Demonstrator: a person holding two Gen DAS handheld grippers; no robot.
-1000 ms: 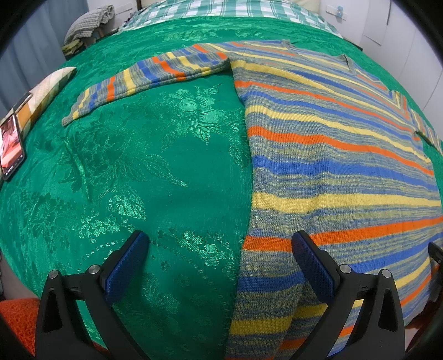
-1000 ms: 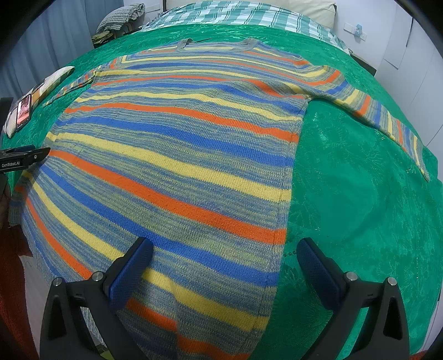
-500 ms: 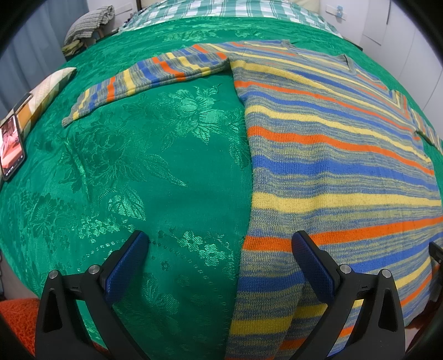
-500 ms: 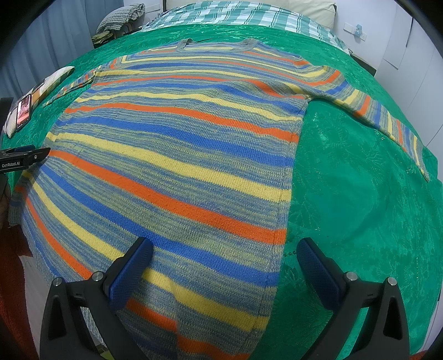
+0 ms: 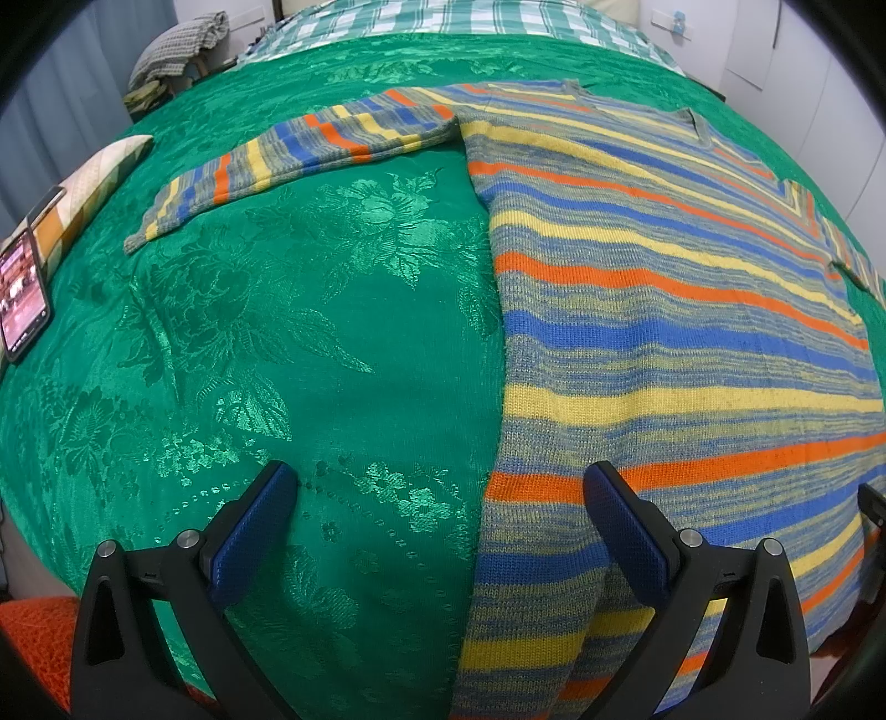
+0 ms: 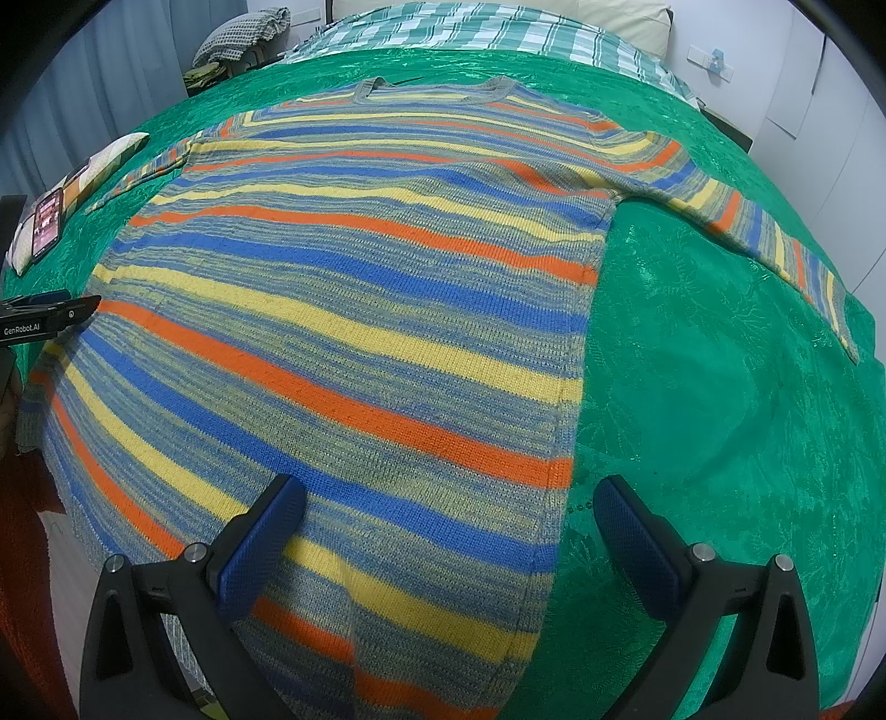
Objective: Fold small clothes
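A striped knit sweater (image 5: 664, 343) in blue, yellow, orange and grey lies flat and spread out on a green floral bedspread (image 5: 277, 360), both sleeves stretched sideways. It fills the right wrist view (image 6: 360, 332). My left gripper (image 5: 437, 493) is open and empty, straddling the sweater's left side seam near the hem. My right gripper (image 6: 448, 509) is open and empty, straddling the right side seam near the hem. The left sleeve (image 5: 288, 155) and right sleeve (image 6: 764, 232) lie flat. The left gripper's tip (image 6: 50, 313) shows at the right wrist view's left edge.
A phone (image 5: 22, 293) with a lit screen lies at the bedspread's left edge beside a patterned pillow (image 5: 94, 177). A checked blanket (image 6: 498, 27) covers the far end of the bed. A grey cloth (image 5: 177, 44) is piled at the back left. Walls stand to the right.
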